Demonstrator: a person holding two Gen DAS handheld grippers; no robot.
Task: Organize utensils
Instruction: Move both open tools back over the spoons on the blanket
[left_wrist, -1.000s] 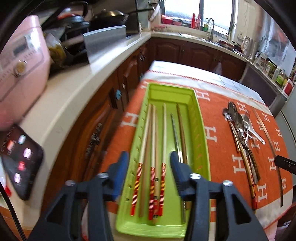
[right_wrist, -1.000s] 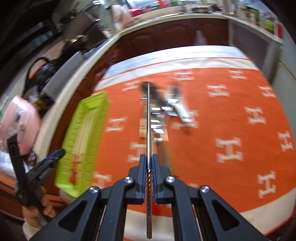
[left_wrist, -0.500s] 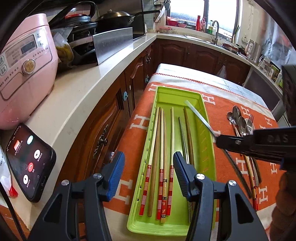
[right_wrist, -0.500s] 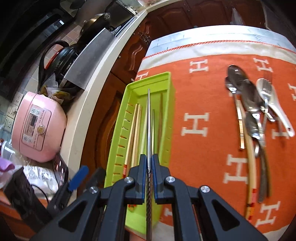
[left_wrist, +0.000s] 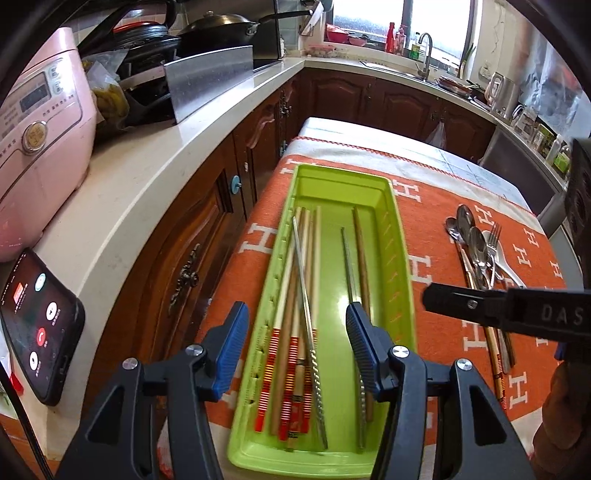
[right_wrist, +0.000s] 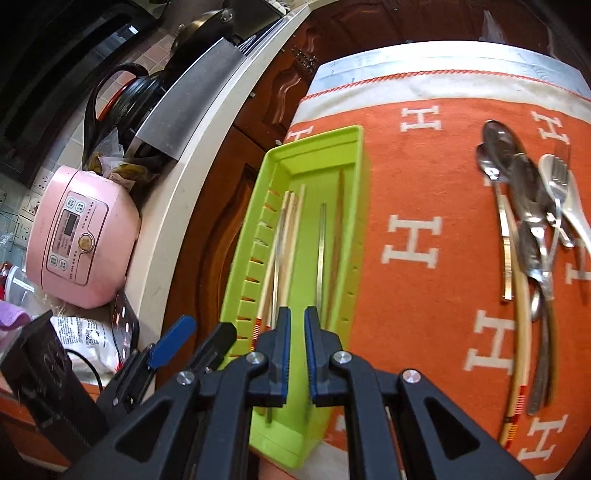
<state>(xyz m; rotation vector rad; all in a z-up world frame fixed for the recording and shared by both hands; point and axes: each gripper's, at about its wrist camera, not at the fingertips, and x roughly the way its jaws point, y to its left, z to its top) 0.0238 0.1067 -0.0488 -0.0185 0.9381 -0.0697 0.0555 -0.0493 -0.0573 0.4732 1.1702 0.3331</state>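
While both tools hover over the green tray, L tool is half apart w/ nothing between, and R tool is slightly apart, empty. Metal chopstick lies across wooden chopsticks in tray; spoons sit on orange cloth, well apart.

The right gripper hangs over the near end of the green tray, its jaws slightly parted with nothing between them. Chopsticks lie lengthwise in the tray. Spoons and a fork sit piled on the orange cloth to the right.
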